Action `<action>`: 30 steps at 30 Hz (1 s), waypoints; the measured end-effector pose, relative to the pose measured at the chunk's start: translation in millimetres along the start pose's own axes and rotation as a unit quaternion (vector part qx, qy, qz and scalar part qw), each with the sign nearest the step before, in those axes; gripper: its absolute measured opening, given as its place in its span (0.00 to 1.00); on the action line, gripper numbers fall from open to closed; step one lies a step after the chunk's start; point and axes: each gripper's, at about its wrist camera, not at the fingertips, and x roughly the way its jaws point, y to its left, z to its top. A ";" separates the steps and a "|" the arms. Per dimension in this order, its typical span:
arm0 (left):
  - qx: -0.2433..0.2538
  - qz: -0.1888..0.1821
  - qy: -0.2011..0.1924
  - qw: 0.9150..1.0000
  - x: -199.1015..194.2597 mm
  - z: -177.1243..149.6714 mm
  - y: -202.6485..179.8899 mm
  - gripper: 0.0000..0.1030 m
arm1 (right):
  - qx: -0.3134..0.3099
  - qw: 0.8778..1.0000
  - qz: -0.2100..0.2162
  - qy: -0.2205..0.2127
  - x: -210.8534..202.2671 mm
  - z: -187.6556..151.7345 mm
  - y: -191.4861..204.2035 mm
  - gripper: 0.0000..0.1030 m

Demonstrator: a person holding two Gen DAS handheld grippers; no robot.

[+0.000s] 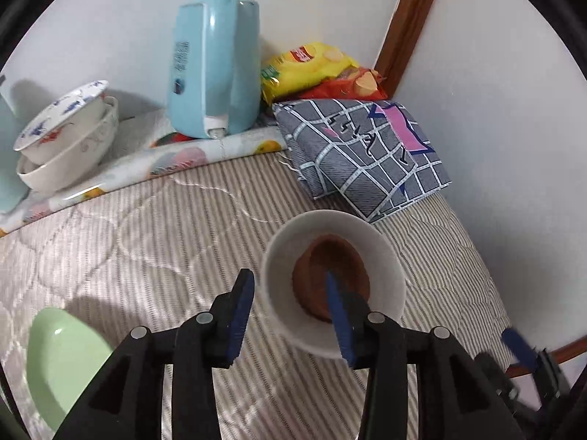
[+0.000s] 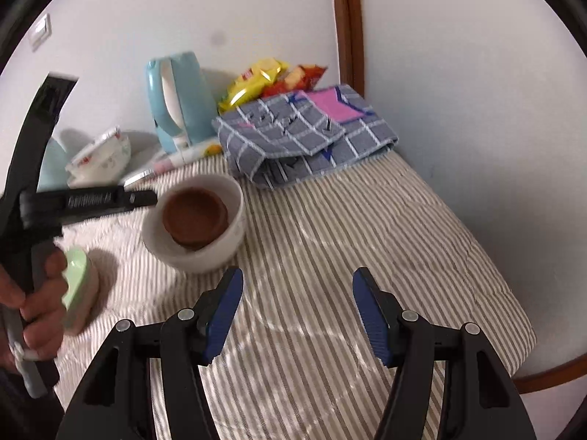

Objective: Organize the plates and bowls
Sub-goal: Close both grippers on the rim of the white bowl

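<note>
Backing my left hand-held gripper (image 1: 293, 315) off the white bowl (image 1: 332, 282), I see its jaws apart, one finger outside the rim and one over the brown dish (image 1: 330, 280) nested inside, gripping nothing. That bowl sits on the striped quilt (image 1: 146, 227), just in front of the folded checked cloth (image 1: 361, 154). My right hand-held gripper (image 2: 297, 315) hangs open and empty nearby. Lifting straight up should avoid catching the rim. Next, I judge, comes the green plate (image 1: 62, 363), with the stacked patterned bowls (image 1: 66, 139) by the blue kettle (image 1: 214, 69).
</note>
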 end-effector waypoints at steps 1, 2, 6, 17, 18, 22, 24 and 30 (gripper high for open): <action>-0.002 0.002 -0.001 1.000 -3.5 -1.1 2.7 0.38 | 0.004 1.000 0.003 -0.005 -2.5 3.9 0.6 0.60; -0.005 0.004 -0.002 1.000 -6.7 -2.5 5.4 0.38 | 0.005 1.000 0.004 -0.006 -3.5 7.0 1.6 0.60; -0.010 0.010 -0.009 1.000 -21.0 -12.1 15.2 0.41 | 0.015 1.000 0.007 -0.021 -8.8 19.0 4.4 0.67; -0.024 0.011 -0.019 0.999 -38.7 -26.6 25.9 0.41 | -0.031 0.999 0.024 -0.016 -8.5 31.7 35.0 0.77; -0.022 0.012 -0.019 0.999 -38.4 -27.1 25.2 0.41 | -0.031 0.999 0.027 -0.015 -7.2 32.1 36.9 0.77; -0.021 0.018 -0.019 0.999 -34.9 -26.8 26.6 0.41 | -0.039 0.999 0.030 -0.009 0.3 35.3 43.4 0.77; -0.027 0.016 -0.016 0.999 -29.8 -25.1 29.0 0.41 | -0.041 0.999 0.030 -0.003 6.1 37.6 45.0 0.77; -0.036 0.015 -0.003 0.999 -10.7 -18.8 32.3 0.41 | -0.039 0.999 0.023 0.019 32.4 43.7 45.1 0.77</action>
